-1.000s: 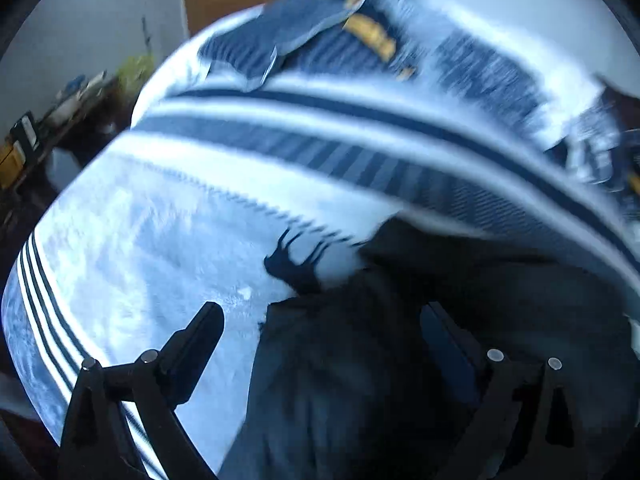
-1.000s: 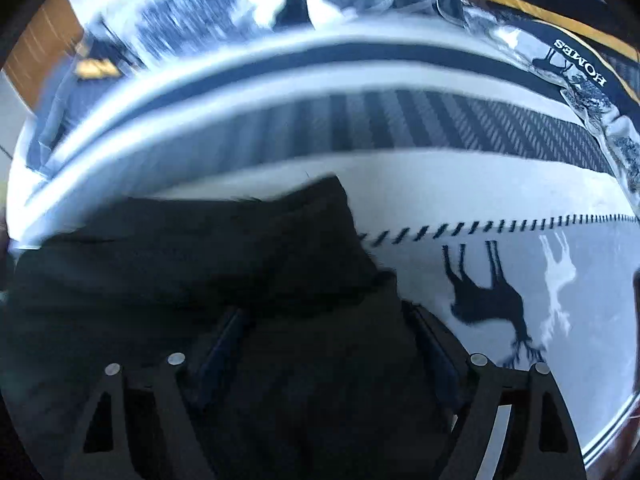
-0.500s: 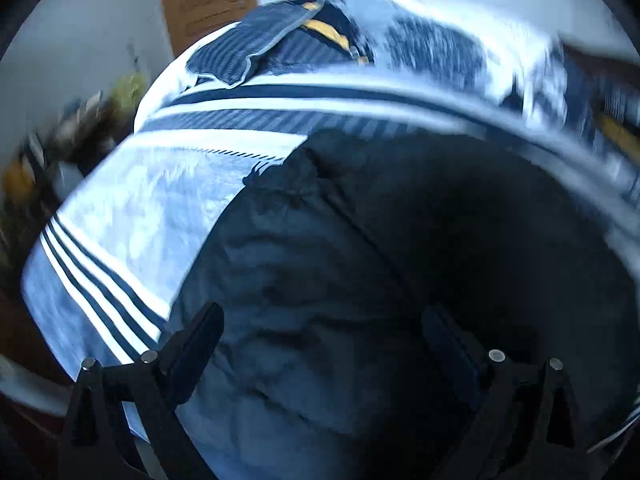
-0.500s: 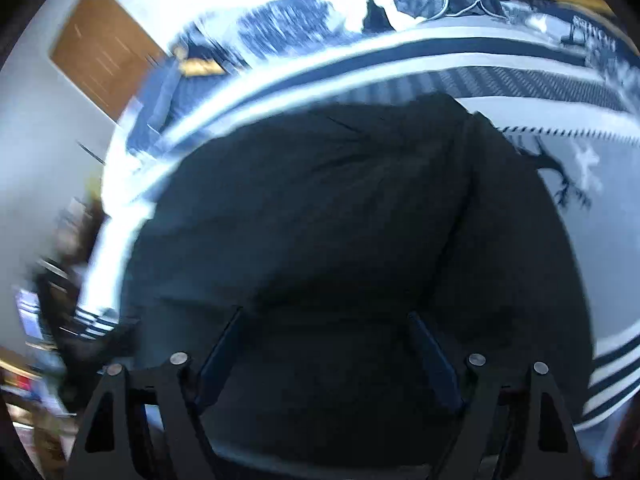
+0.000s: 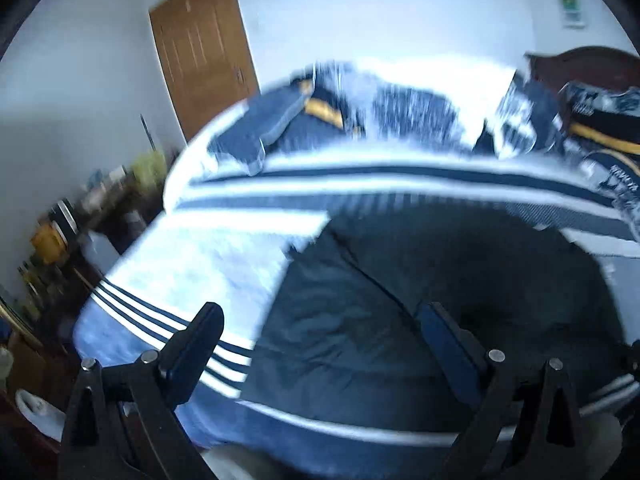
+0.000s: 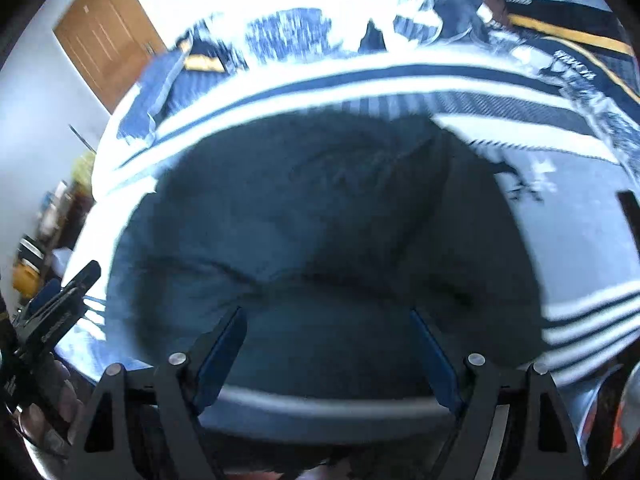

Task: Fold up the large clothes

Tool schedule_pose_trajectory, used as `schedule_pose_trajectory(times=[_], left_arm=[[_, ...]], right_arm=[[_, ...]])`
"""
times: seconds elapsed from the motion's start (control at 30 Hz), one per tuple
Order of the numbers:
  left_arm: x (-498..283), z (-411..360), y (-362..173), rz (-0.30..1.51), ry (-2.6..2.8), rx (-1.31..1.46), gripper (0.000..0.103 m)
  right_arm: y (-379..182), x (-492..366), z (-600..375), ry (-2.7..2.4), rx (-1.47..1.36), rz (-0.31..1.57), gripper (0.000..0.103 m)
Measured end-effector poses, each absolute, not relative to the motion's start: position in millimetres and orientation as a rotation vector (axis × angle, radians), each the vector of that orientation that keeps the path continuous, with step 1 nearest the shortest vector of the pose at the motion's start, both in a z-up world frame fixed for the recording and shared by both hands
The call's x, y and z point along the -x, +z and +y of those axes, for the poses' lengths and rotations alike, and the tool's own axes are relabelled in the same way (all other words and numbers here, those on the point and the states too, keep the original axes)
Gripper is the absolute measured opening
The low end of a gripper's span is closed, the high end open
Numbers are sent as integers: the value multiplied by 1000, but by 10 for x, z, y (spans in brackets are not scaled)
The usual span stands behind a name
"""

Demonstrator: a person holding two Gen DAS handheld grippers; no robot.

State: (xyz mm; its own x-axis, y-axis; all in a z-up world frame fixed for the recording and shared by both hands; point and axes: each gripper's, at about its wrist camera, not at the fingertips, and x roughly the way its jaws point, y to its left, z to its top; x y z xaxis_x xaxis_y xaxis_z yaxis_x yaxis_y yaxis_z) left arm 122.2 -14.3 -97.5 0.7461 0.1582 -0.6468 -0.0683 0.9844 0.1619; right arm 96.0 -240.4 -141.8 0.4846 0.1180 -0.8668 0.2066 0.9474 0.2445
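Both tools, left [image 5: 320,354] and right [image 6: 328,346], are spread wide and grip nothing above the dark jacket [image 6: 320,220], which lies flat near the bed's [image 5: 192,264] front edge. Likely between folds; next means pinching a jacket edge.

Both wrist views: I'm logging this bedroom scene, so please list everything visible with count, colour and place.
dark garment: one, black or very dark, lying on the bedspread below both grippers.
bedspread: one, white and pale blue with navy stripes, covering the bed.
pillows: number unclear through blur, navy with yellow bands, at the bed's far end.
door: one, brown wood, far wall.
cluttered furniture: blurred, mixed colours, left of the bed.
left gripper: black, jaws apart, empty.
right gripper: black with blue pads, jaws apart, empty.
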Motion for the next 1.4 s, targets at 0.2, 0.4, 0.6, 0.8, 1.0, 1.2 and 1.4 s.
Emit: schedule_pose_trajectory(times=[0.2,0.4,0.6,0.8,1.0,1.2,1.4], left_arm=[[-372,110,-201,639,113,-52,99],[139,54,172,592,109,-46,99],[475,15,308,585,71,-19,99],[841,-5,424,561,66,-17,99],[1117,35,367,585,81,11,99],[1195,53,374,576,89,-20,99],[1203,55,375,574,81,-6,99]], right_arm=[[-633,-270,-2483,-86,-261,997,85],[-55,227,-2287,-60,-217,901,85],[333,566,-2044,-36,-175,817,85],[513,855,-1834,-6,-178,773,85],[596,1180,-1706,-36,-201,750,85],[643,1364,-1524,-52,-172,704,85],[653,1323,-1438,-43,-155,706,85]])
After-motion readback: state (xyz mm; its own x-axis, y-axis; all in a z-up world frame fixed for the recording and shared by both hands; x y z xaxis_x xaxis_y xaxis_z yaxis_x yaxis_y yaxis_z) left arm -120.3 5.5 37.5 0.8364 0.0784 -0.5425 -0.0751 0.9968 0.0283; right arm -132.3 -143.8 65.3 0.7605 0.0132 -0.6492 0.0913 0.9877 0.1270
